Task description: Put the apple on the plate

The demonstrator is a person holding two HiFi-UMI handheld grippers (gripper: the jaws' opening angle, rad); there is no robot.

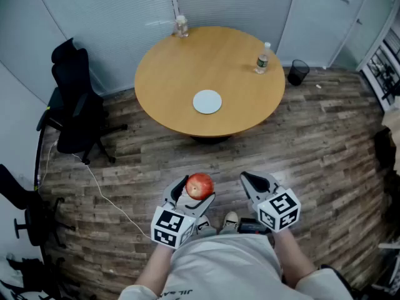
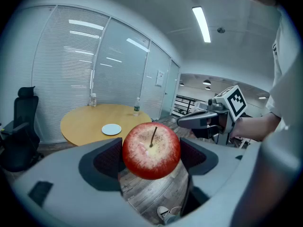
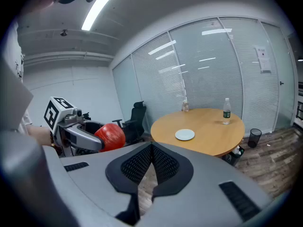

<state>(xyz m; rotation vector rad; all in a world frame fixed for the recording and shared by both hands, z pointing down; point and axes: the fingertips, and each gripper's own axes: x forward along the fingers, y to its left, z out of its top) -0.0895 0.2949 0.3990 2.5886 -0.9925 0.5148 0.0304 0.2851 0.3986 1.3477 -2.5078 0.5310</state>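
A red apple sits between the jaws of my left gripper, which is shut on it over the wooden floor, well short of the table. In the left gripper view the apple fills the gap between both pads, stem facing the camera. A small white plate lies near the front of the round wooden table. My right gripper hangs beside the left one, its pads touching, nothing between them. From the right gripper view the apple and plate both show.
Two bottles stand on the table, one at the back and one at the right. A black office chair stands left of the table, a black bin to its right. A white cable runs across the floor.
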